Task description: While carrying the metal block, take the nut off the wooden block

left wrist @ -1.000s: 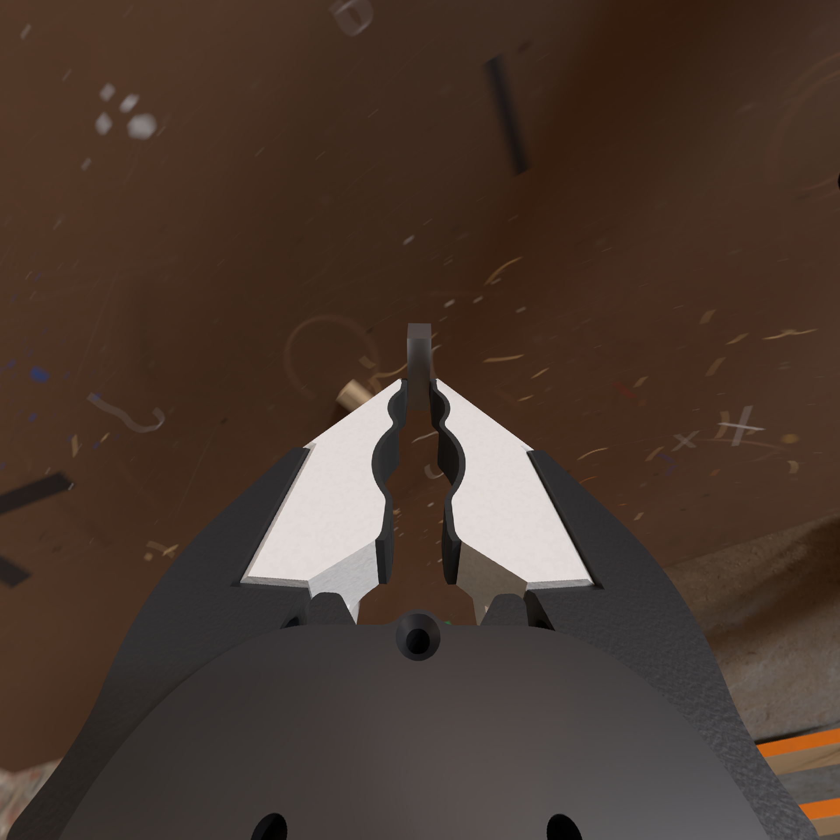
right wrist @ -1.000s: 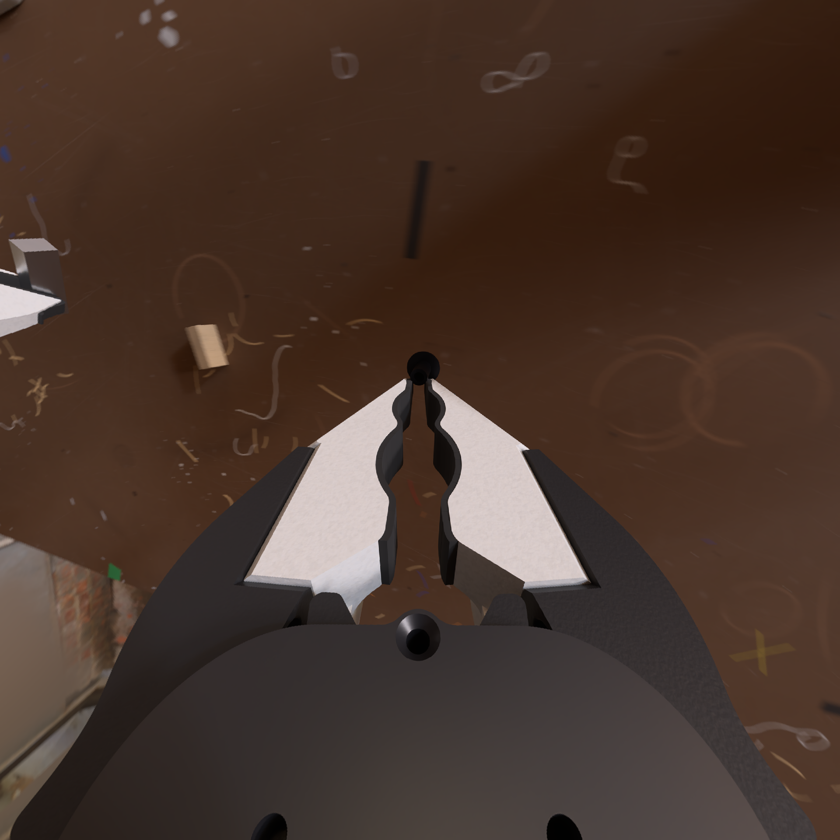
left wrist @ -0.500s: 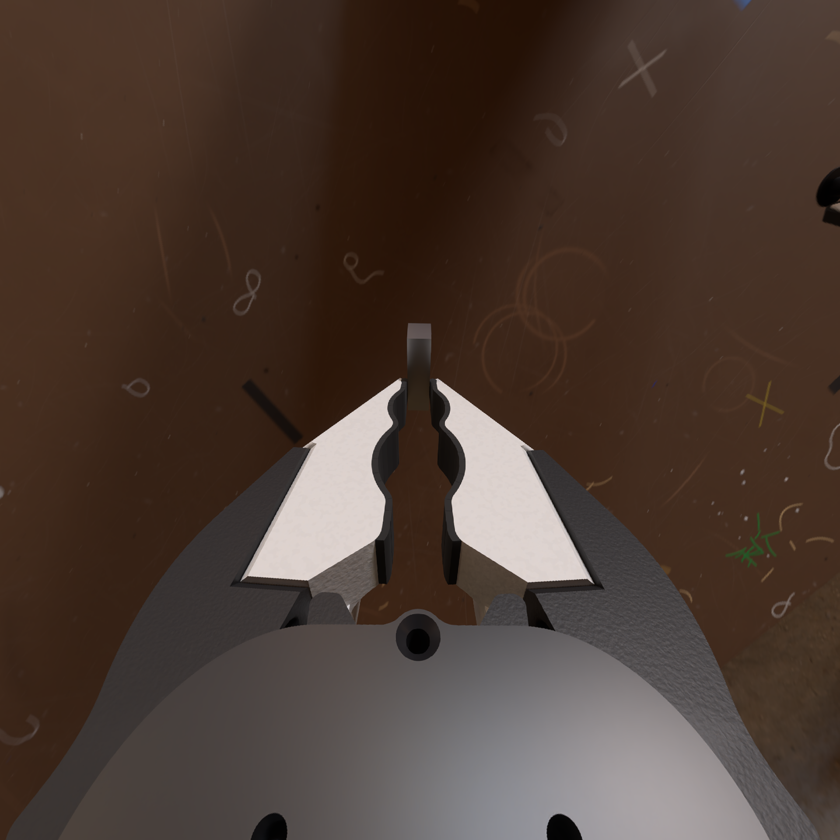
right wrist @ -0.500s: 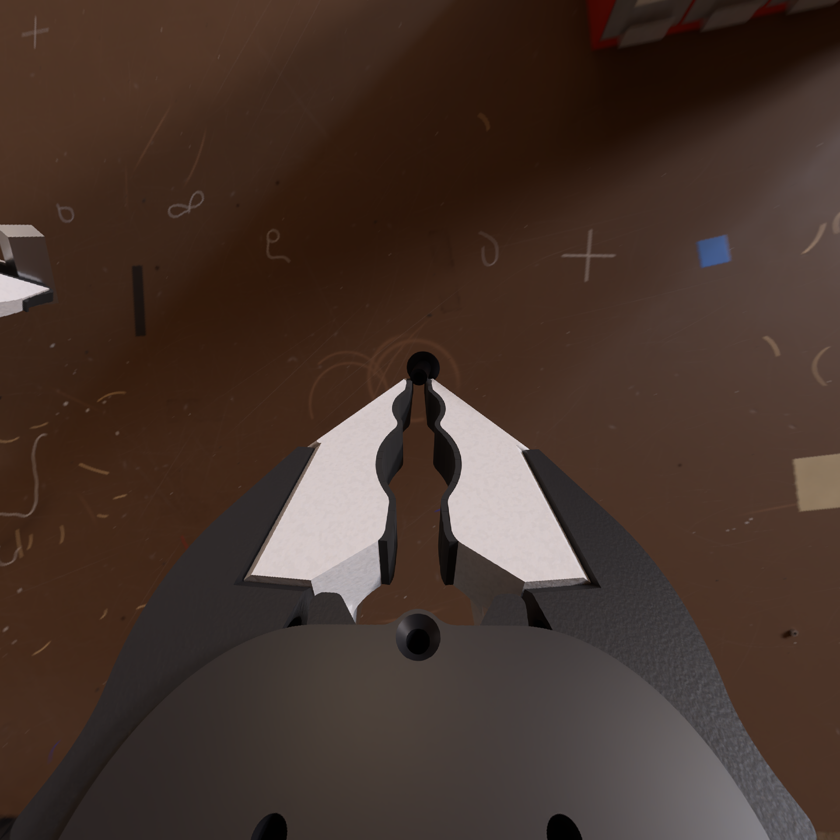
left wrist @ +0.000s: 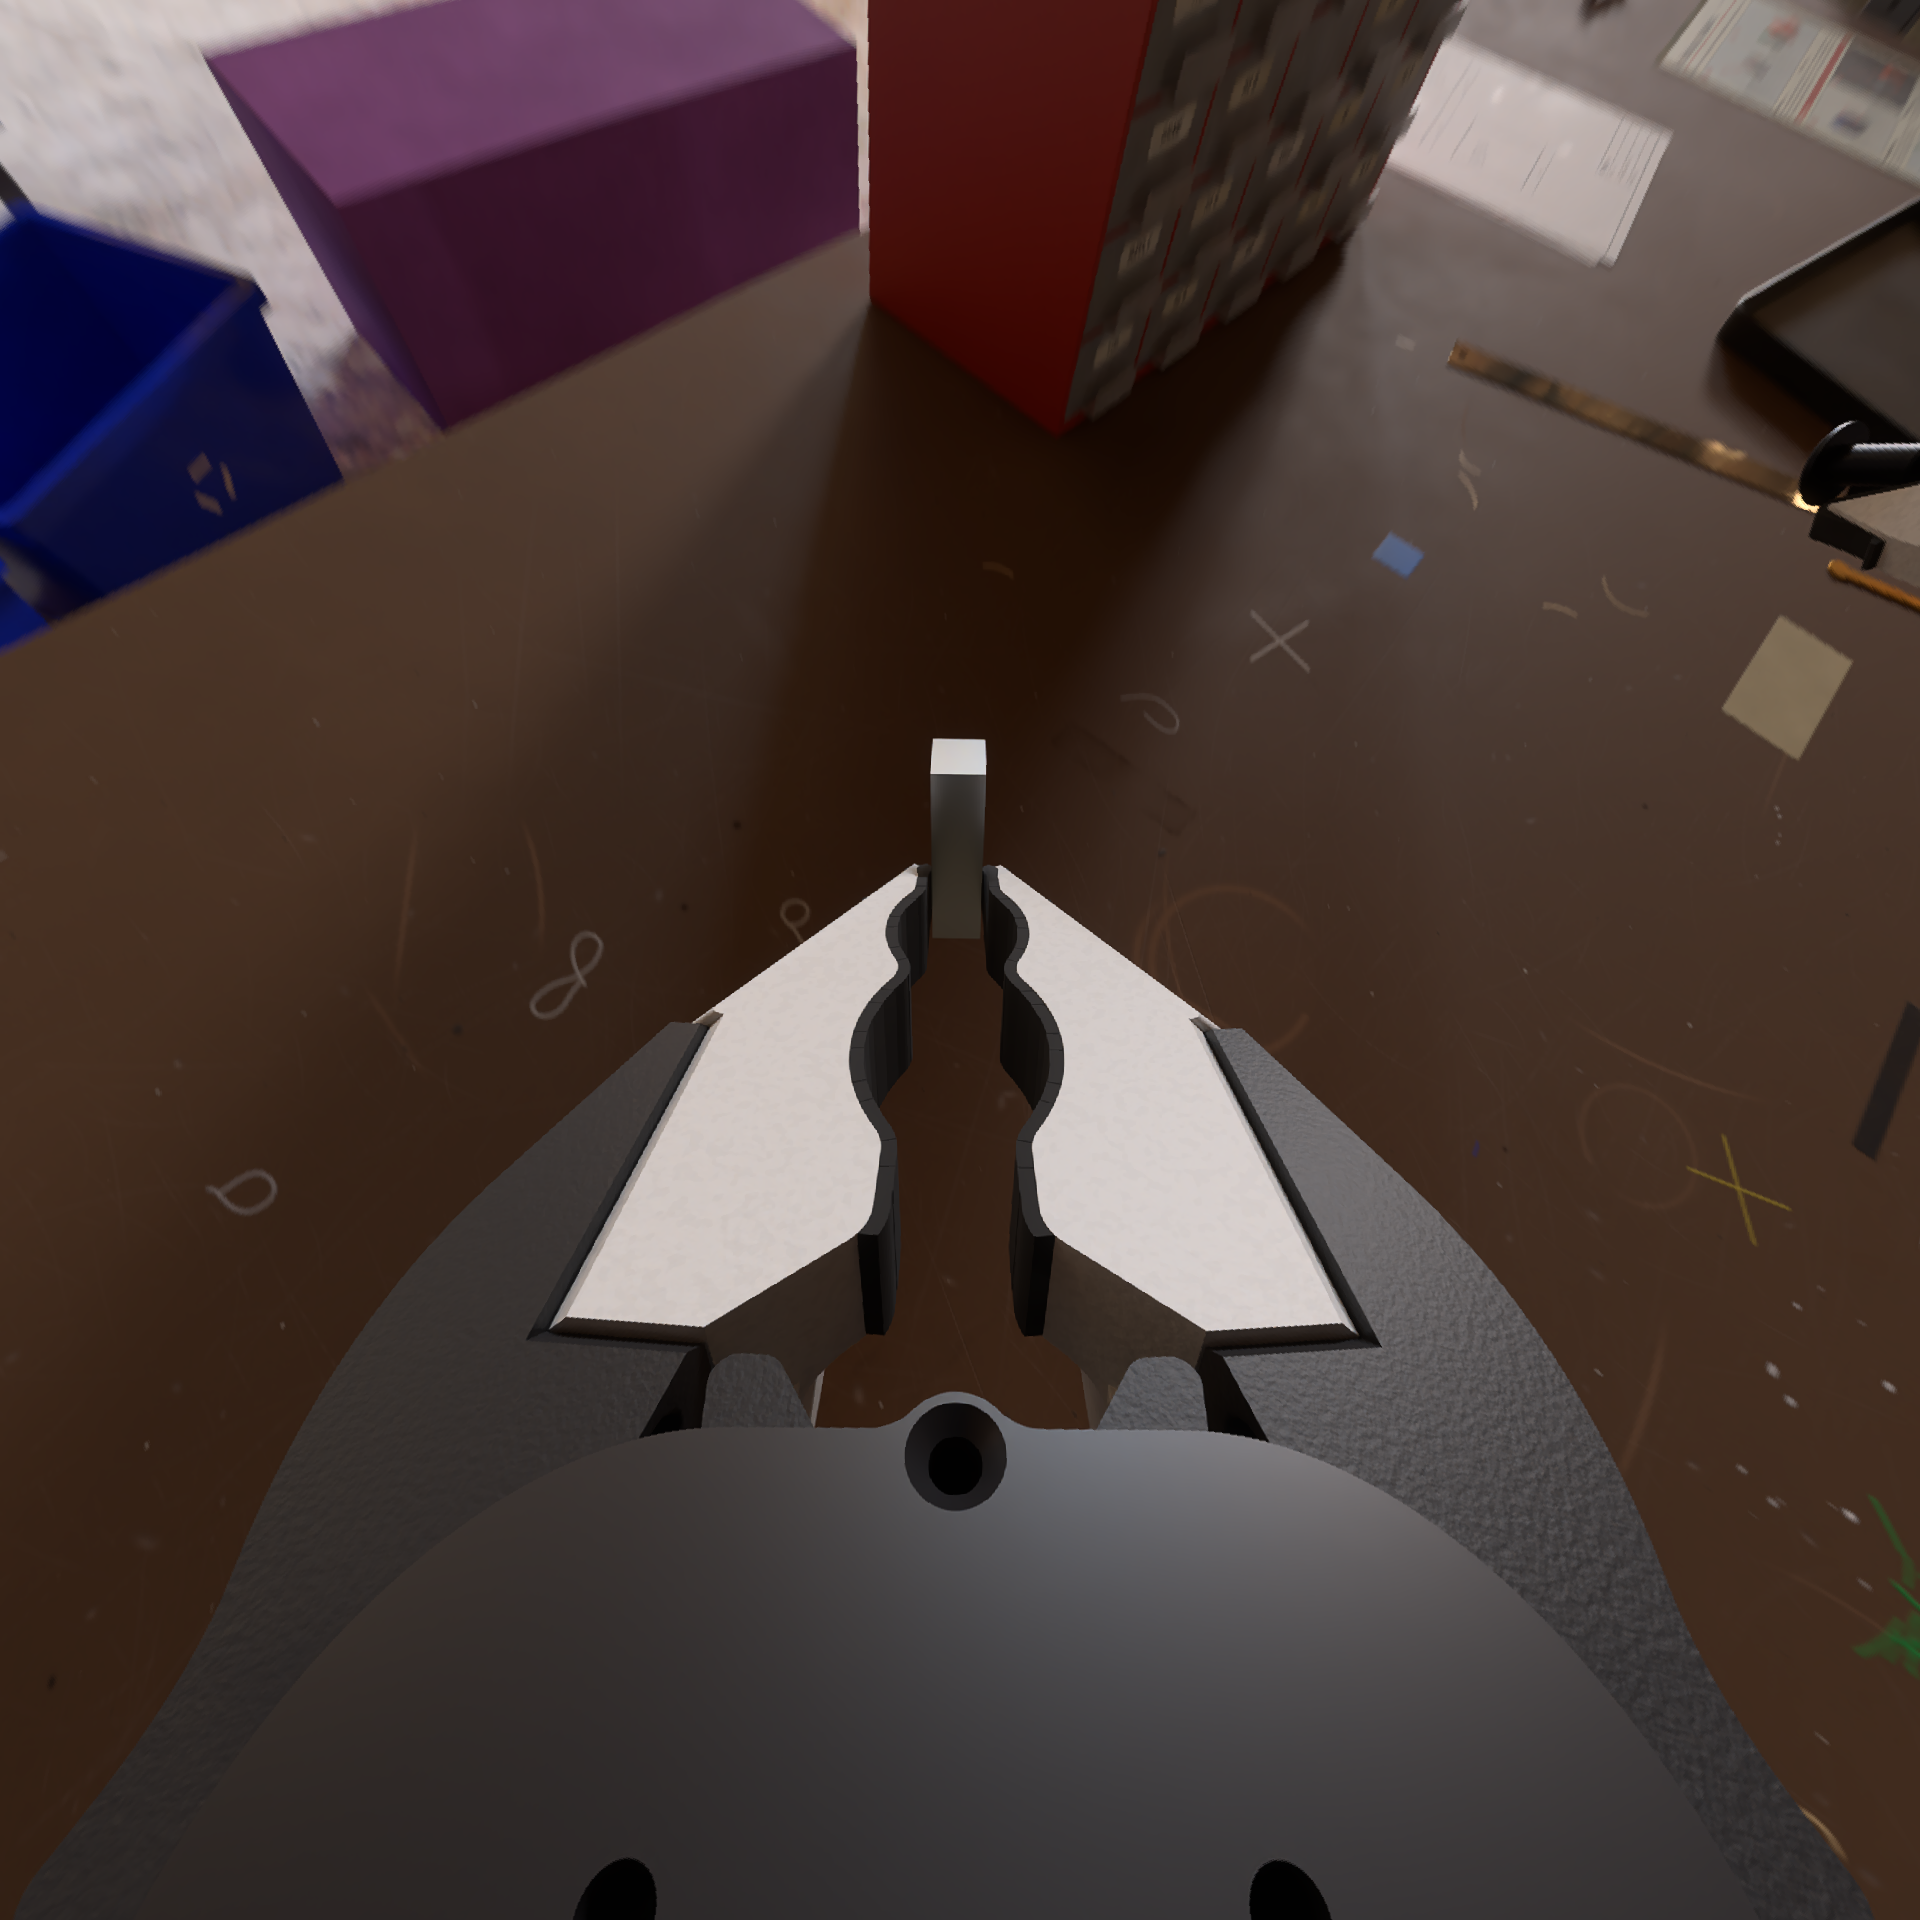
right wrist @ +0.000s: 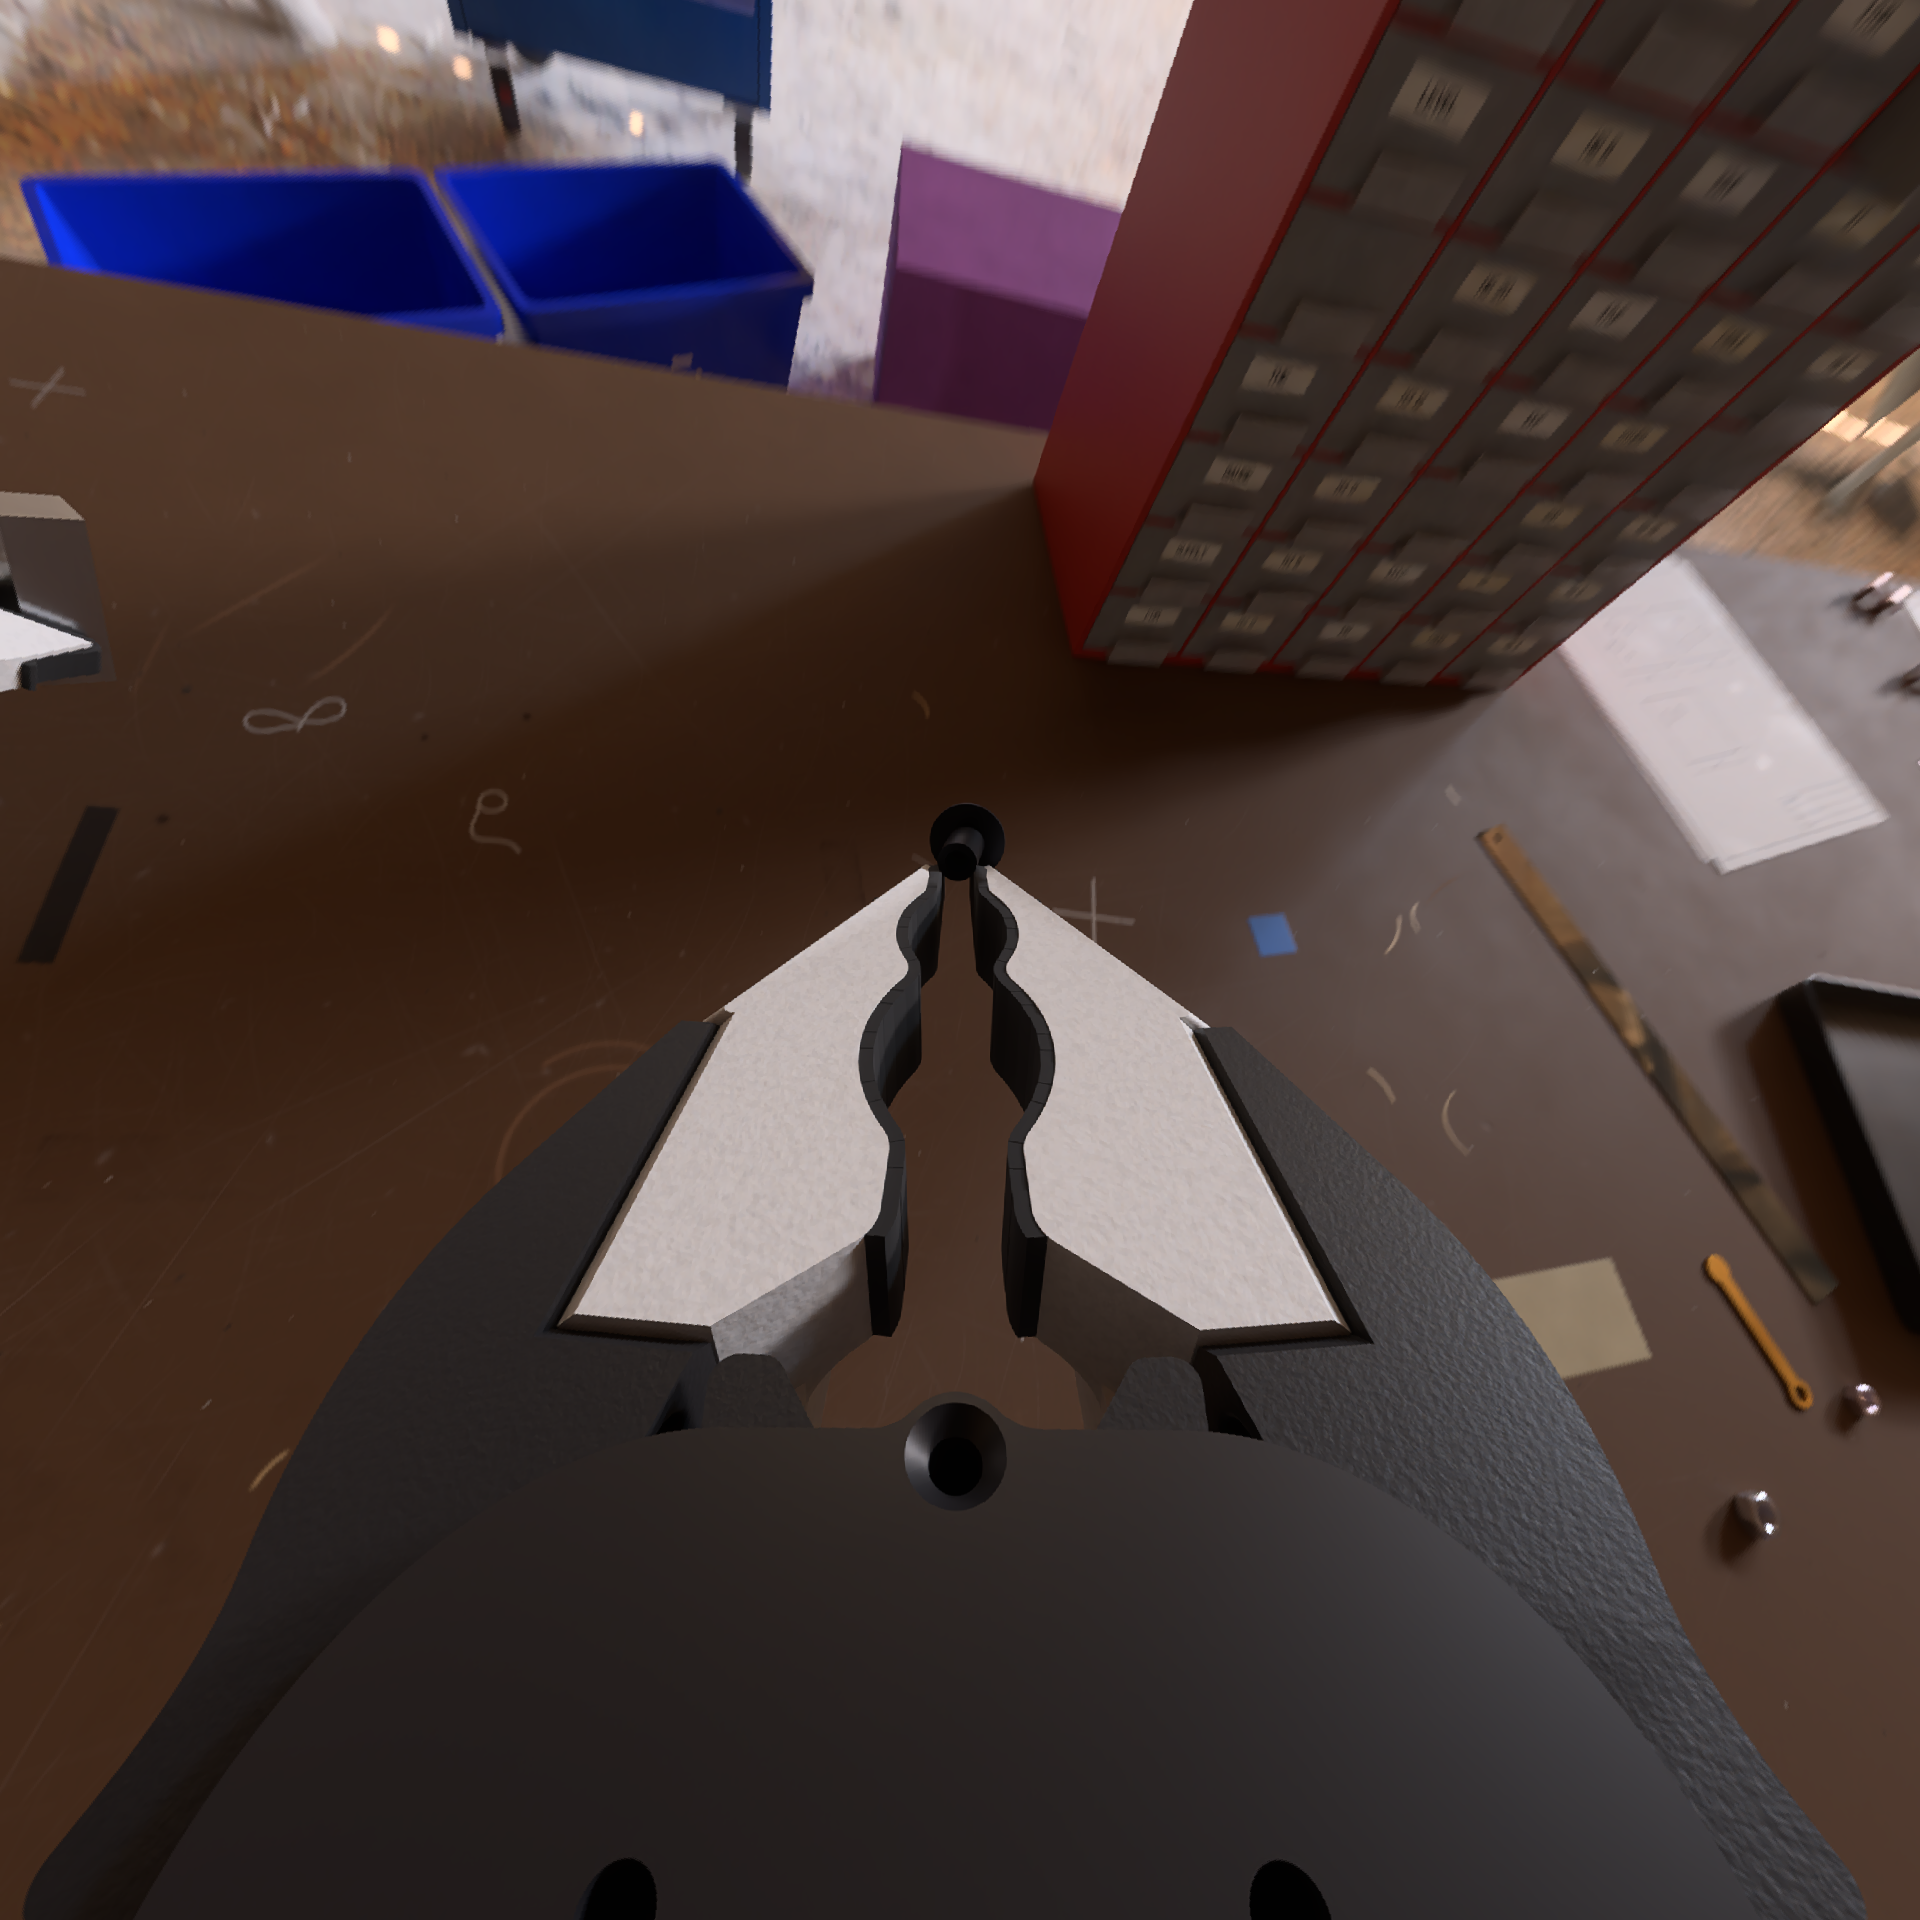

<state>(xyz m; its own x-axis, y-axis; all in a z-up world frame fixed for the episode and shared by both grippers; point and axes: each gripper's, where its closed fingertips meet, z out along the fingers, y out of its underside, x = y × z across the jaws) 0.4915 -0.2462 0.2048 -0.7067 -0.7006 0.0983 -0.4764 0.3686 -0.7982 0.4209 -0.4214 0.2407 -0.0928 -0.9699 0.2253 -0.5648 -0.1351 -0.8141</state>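
Observation:
My left gripper (left wrist: 956, 878) is shut on a small grey metal block (left wrist: 957, 821), which sticks up past the fingertips above the brown table (left wrist: 520, 831). My right gripper (right wrist: 956, 878) is shut on a small black round-headed part (right wrist: 964, 840), held at the very tips. I cannot tell whether it is a nut or a bolt. The left gripper (right wrist: 42, 634) and its metal block (right wrist: 47, 540) show at the left edge of the right wrist view. The right gripper's tip (left wrist: 1860, 478) shows at the right edge of the left wrist view. No wooden block is in view.
A tall red drawer cabinet (right wrist: 1455, 364) stands at the back of the table. A purple box (left wrist: 540, 187) and blue bins (right wrist: 416, 249) are beyond the edge. To the right lie papers (right wrist: 1725, 717), a brass ruler (right wrist: 1642, 1049), a black tray (right wrist: 1870, 1122), an orange pin (right wrist: 1756, 1330) and two silver nuts (right wrist: 1754, 1512).
Both views have swung up from the scuffed tabletop toward the back of the table. The tan wooden block has gone out of view. Both grips are unchanged.

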